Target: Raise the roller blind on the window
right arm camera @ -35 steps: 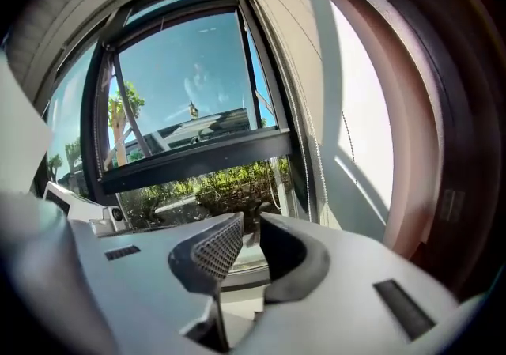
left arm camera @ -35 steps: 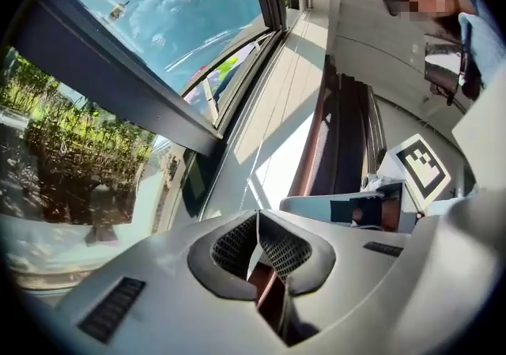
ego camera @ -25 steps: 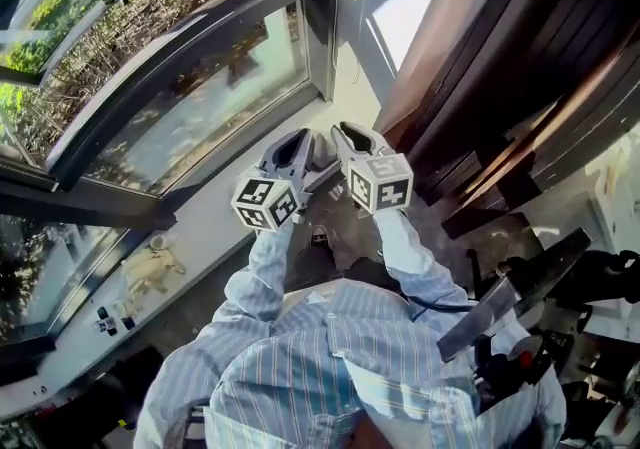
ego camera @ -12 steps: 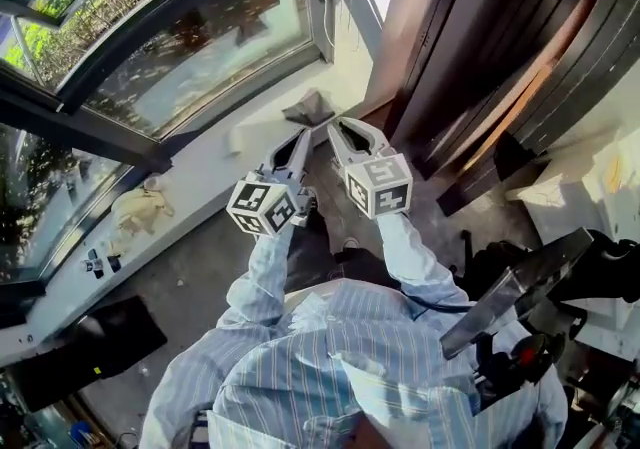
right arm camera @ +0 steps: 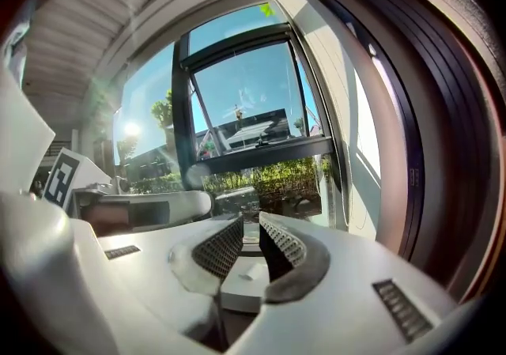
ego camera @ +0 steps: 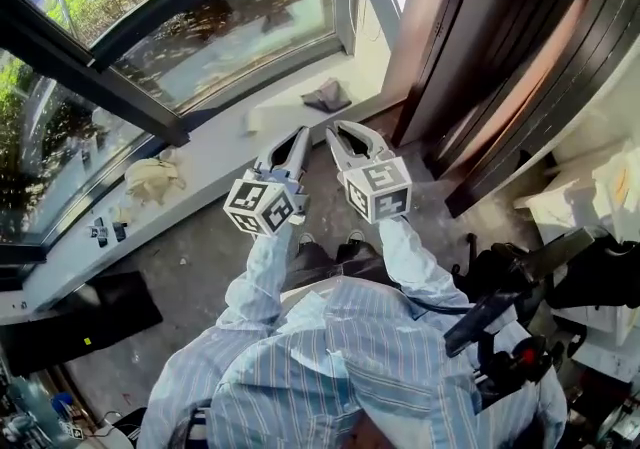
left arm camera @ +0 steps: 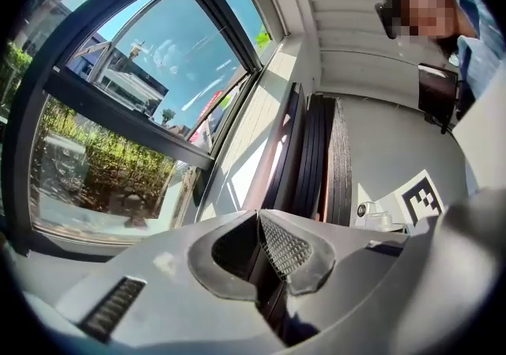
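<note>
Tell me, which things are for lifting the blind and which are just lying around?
For the job: window, left gripper, right gripper. I can't make out the blind itself.

Lying about: grey cloth, beige rag and small dark bits on the sill; black board on the floor.

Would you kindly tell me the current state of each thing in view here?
Left gripper, fingers shut, empty.
Right gripper, fingers apart, empty.
Window, glass bare.
Grey cloth, crumpled on the sill.
</note>
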Tool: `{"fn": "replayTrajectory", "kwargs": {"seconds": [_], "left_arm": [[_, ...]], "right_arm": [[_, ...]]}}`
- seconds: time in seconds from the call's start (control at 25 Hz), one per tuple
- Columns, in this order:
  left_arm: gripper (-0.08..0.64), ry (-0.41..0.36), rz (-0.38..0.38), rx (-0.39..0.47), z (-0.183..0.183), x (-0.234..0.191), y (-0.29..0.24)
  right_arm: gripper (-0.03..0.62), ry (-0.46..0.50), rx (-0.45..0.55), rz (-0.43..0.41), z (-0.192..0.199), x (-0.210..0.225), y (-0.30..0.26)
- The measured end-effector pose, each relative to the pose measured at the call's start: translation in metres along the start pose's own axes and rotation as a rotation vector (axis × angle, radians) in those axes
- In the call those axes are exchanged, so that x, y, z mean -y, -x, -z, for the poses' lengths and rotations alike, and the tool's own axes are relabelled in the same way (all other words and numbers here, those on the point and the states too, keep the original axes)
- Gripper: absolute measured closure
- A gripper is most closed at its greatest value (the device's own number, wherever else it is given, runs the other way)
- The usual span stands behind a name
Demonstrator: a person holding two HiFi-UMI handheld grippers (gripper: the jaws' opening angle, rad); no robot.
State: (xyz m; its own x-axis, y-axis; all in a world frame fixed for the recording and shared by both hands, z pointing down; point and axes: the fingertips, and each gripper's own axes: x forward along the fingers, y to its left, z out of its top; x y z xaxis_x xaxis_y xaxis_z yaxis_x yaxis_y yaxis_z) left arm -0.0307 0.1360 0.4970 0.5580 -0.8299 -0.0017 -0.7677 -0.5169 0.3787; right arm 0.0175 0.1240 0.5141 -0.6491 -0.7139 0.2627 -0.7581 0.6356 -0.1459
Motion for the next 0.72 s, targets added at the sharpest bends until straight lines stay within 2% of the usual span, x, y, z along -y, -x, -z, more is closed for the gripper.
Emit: {"fn": "replayTrajectory", "kwargs": {"seconds": [0.28,0.48,0.72], "left_arm": [[0.551,-0.033,0.06,-0.021,-0.008,0.004,0.026],[0.551,-0.119,0.078,-0.06,-0.009,-0.011,0.056],[0.551,-0.111,0.092,-0.064,-0.007,-0.033,0.087]], "right_arm": [[0.526,0.01,0.01,0.013,-0.006,-0.039,0.004],[0.526,-0.029,0.014,0.034,0.001,-0.067,-0.005],[0.528,-0.037,0.014,0.065,0.007,-0.096,-0.015]]}}
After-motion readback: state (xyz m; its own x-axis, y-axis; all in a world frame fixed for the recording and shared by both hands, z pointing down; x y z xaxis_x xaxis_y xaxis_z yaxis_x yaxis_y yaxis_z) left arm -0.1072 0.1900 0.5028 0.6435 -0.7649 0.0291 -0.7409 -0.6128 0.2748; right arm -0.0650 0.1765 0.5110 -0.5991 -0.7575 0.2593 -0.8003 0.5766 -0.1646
